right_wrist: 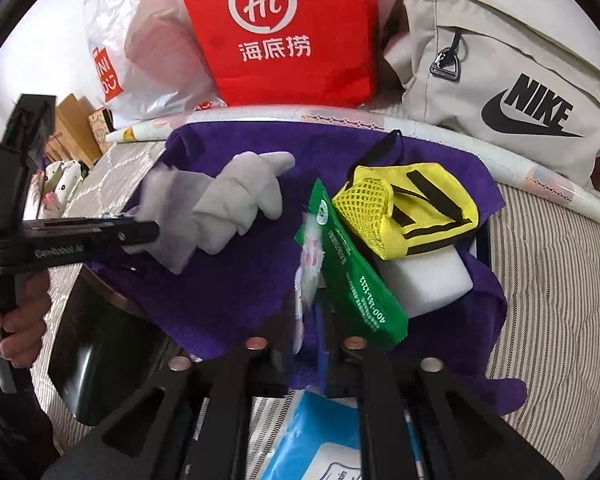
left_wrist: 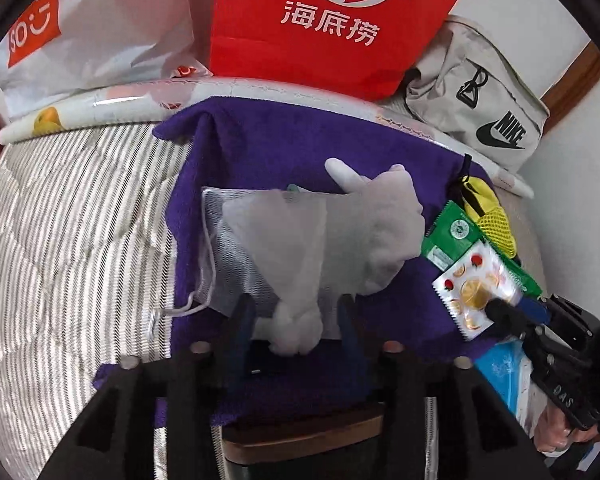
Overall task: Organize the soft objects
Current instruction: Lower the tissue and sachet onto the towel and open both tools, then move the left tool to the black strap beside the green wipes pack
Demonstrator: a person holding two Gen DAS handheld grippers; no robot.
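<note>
Left fingers (left_wrist: 296, 316) pinch the white cloth (left_wrist: 300, 332); right fingers (right_wrist: 308, 320) apparently grip a fruit-print sachet (left_wrist: 474, 292), edge-on in their own view.

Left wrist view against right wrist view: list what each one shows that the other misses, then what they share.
Only the left wrist view shows the white mesh drawstring bag on the purple towel and the fruit-printed face of the clear packet in the right gripper.

Only the right wrist view shows the white foam block under the yellow mesh pouch, and the left gripper from the side, shut on the white glove.

Both show the towel, glove, pouch, green packet, red Haidilao bag and Nike bag.
</note>
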